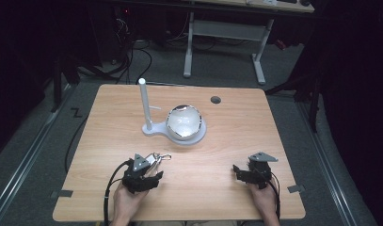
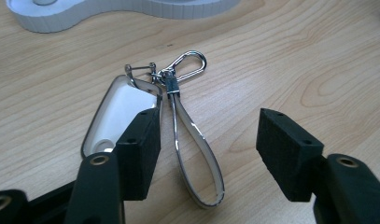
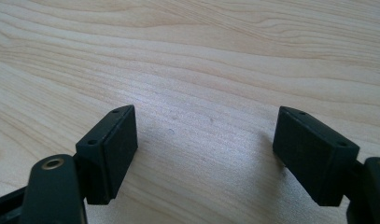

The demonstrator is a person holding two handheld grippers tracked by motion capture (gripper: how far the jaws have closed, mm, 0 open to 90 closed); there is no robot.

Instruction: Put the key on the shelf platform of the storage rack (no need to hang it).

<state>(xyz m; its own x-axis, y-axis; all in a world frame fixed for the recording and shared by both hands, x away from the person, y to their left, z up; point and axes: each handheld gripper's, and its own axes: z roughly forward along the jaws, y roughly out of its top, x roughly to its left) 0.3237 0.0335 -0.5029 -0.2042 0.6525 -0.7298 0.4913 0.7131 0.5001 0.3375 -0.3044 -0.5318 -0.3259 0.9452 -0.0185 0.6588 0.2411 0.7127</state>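
Observation:
A white key fob (image 2: 116, 112) with a looped strap (image 2: 197, 149) and a metal clip (image 2: 187, 65) lies flat on the wooden table (image 1: 203, 188). My left gripper (image 2: 208, 140) hovers just over it, open, with the strap between its jaws and the left jaw over the fob's edge. In the high view the left gripper (image 1: 141, 175) sits at the front left with the key fob (image 1: 157, 158) just ahead of it. My right gripper (image 1: 248, 173) rests open at the front right, and the right gripper (image 3: 204, 149) has only bare wood between its jaws.
A white stand (image 1: 154, 128) with an upright post (image 1: 144, 101) holds a shiny round bowl (image 1: 183, 122) at mid-table. A small dark cable hole (image 1: 215, 100) sits near the far edge. Table legs and cables lie on the floor beyond.

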